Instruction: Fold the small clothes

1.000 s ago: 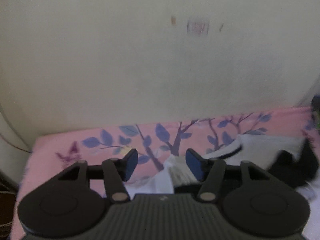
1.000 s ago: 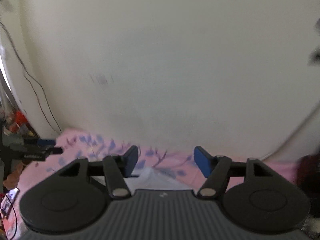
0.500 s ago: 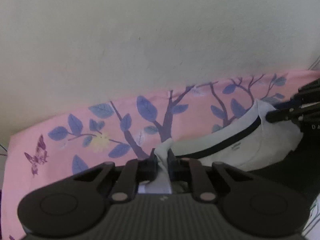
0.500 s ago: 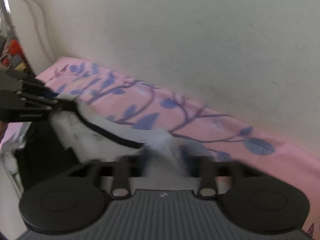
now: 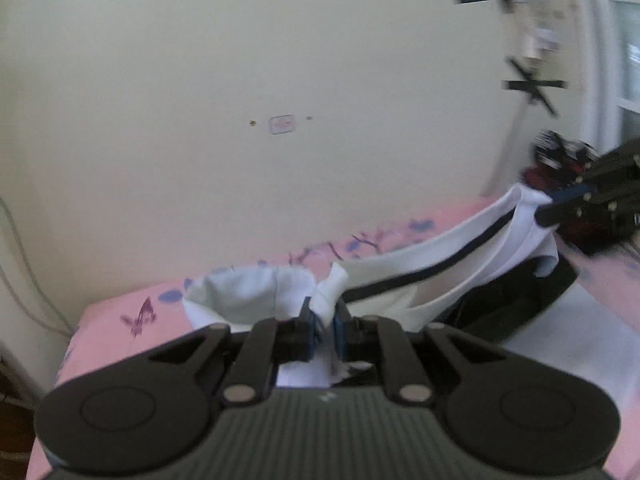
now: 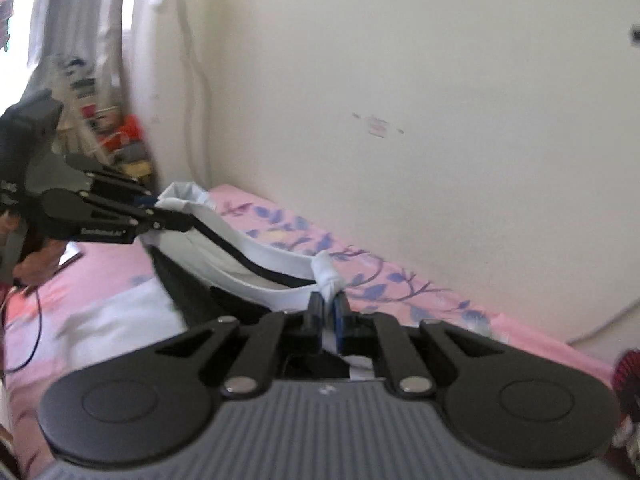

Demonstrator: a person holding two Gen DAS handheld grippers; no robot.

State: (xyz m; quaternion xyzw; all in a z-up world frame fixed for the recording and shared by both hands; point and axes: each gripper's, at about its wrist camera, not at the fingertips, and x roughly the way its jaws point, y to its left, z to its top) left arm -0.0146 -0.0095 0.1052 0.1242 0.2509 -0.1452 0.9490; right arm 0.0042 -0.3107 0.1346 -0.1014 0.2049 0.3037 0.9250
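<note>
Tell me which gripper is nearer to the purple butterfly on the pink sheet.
Left. The left gripper grips white cloth just beside the butterfly; the right gripper is far across.

Left gripper (image 5: 325, 330), right gripper (image 6: 329, 320): fingers (image 6: 316, 314) clamped tight, both angled slightly down.

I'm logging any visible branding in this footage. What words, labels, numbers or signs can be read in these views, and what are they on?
No text can be read for certain.
White lettering on the side of the left gripper, seen from the right wrist: too blurred to read.
Small sticker on the wall, pinkish marks: too small and blurred to read.
White garment with black trim: no readable label shows.
</note>
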